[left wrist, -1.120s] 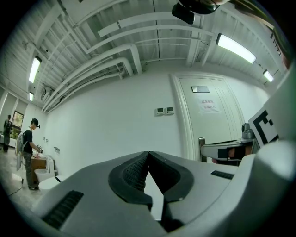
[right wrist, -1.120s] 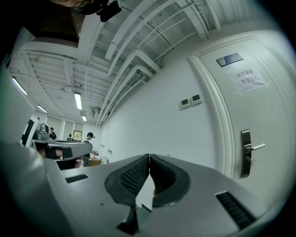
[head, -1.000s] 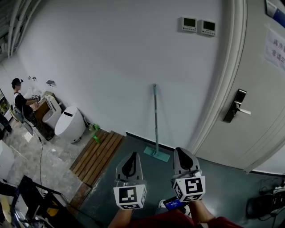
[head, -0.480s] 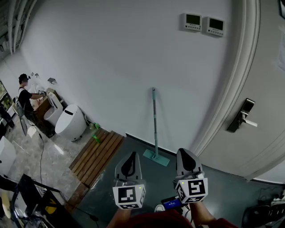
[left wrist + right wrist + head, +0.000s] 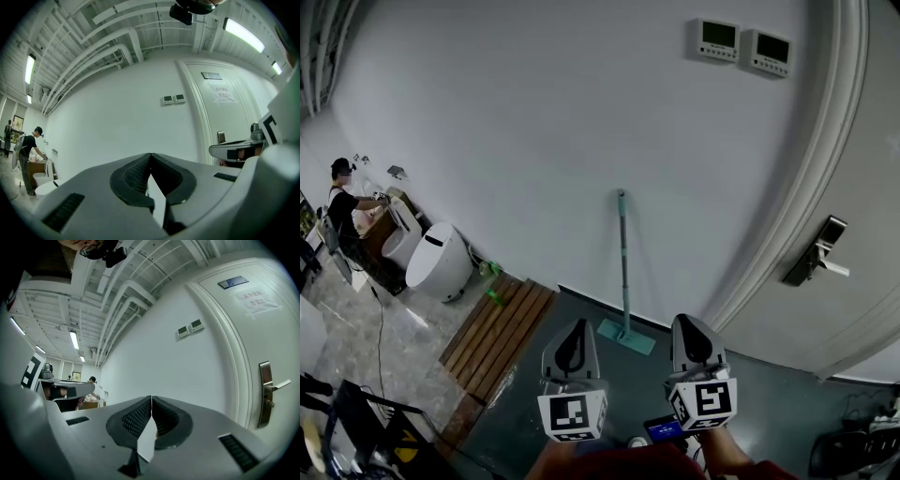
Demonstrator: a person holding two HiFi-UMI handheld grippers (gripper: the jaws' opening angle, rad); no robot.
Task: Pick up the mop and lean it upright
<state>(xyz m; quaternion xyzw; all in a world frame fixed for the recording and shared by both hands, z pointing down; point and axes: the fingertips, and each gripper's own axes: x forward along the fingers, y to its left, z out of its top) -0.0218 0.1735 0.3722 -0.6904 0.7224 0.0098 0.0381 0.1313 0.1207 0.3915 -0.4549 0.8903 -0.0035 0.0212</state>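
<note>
Head view, left to right. At the far left a person [image 5: 342, 192] is seen beside a white toilet [image 5: 431, 265], and a slatted wooden platform [image 5: 502, 326] is laid on the floor [image 5: 769, 394] next to them. The left claw [image 5: 575, 325] is held level in the foreground; in the left gripper view its jaws are pressed fully together, with nothing caught between them. The mop [image 5: 623, 258] is found just beyond and between the two claws, well apart from both. It is stood upright, its handle leaned against the white wall [image 5: 534, 122] and its teal head set flat on the floor at the wall's foot. The right claw [image 5: 688, 321] is held level beside the left one; in the right gripper view its jaws are likewise closed tip to tip and nothing is gripped. Two small wall panels [image 5: 742, 42] are mounted high on the wall, and a white door [image 5: 872, 169] with a lever handle [image 5: 817, 263] is shown at the right.
</note>
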